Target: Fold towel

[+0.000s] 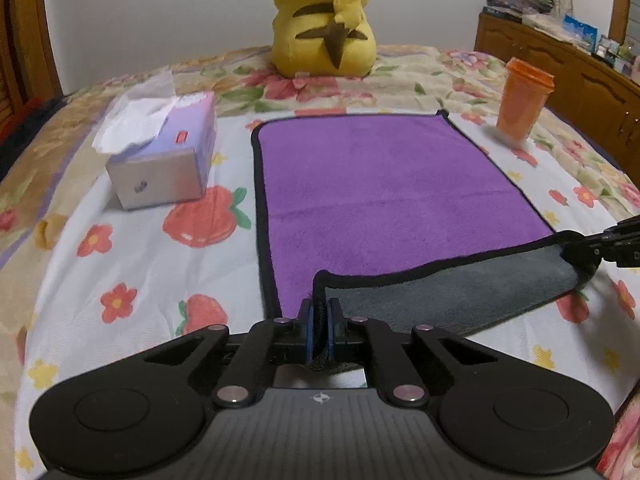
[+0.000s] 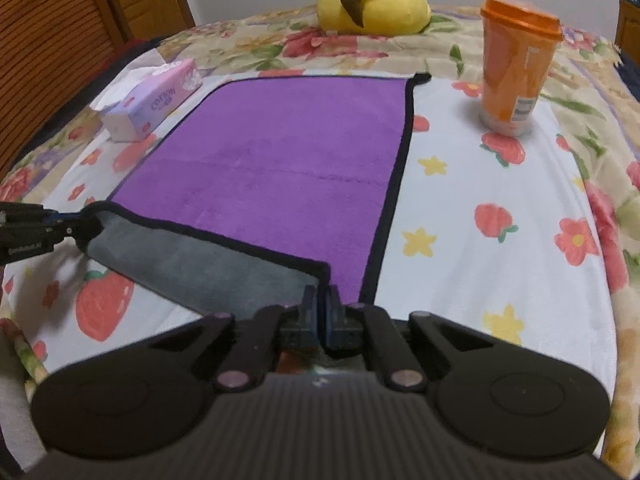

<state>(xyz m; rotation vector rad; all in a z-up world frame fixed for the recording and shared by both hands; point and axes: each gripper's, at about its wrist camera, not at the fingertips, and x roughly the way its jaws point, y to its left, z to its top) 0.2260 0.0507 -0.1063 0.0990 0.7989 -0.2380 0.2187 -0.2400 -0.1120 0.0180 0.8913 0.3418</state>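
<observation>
A purple towel (image 1: 380, 184) with a black border and a grey underside lies flat on the bed; it also shows in the right wrist view (image 2: 280, 160). My left gripper (image 1: 320, 312) is shut on the towel's near left corner, lifted so the grey underside faces up. My right gripper (image 2: 322, 300) is shut on the near right corner. Each gripper shows in the other's view, the right one (image 1: 576, 244) and the left one (image 2: 80, 226), holding the raised near edge between them.
A tissue box (image 1: 164, 156) sits left of the towel. An orange lidded cup (image 2: 516, 68) stands at its right. A yellow plush toy (image 1: 324, 20) sits behind it. The bed has a floral sheet (image 1: 132, 276). A wooden cabinet (image 1: 560, 68) stands far right.
</observation>
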